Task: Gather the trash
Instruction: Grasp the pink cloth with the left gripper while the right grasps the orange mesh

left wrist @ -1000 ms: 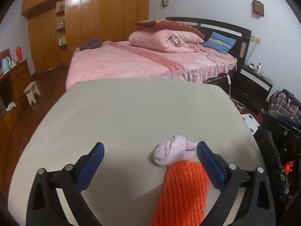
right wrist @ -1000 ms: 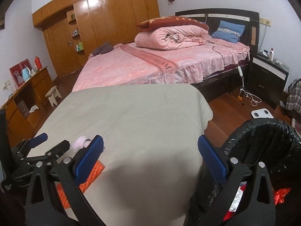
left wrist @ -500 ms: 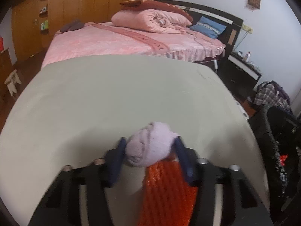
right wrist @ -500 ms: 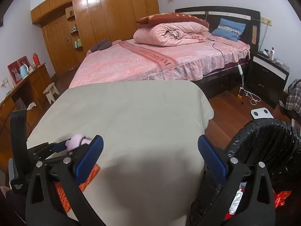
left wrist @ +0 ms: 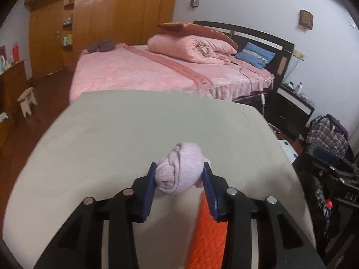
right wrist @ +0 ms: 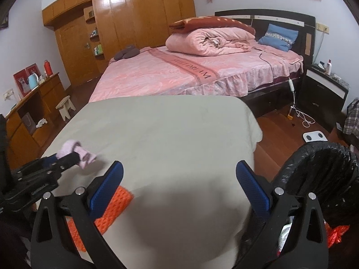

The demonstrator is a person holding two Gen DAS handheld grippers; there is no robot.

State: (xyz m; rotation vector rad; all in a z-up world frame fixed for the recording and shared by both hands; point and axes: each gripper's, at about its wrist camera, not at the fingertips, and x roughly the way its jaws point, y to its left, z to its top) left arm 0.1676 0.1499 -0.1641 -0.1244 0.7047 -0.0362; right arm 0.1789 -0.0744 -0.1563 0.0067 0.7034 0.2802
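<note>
My left gripper (left wrist: 179,174) is shut on a balled-up pale pink sock (left wrist: 179,170) and holds it above the grey-green tablecloth (left wrist: 145,130). The sock also shows in the right wrist view (right wrist: 76,150), held in the left gripper (right wrist: 67,157) above the table's left side. An orange foam net sleeve (left wrist: 208,231) lies on the table under the left gripper; it shows in the right wrist view (right wrist: 110,208) too. My right gripper (right wrist: 179,179) is open and empty over the table's near right part.
A bin lined with a black bag (right wrist: 318,179), with trash inside, stands at the table's right; its edge shows in the left wrist view (left wrist: 323,192). A pink bed (right wrist: 190,71) lies beyond the table. A bedside cabinet (right wrist: 325,89) and a scale (right wrist: 314,137) are at right.
My left gripper closed on the pink sock and lifted it off the table, away from the orange net. My right gripper stayed open and shifted slightly.
</note>
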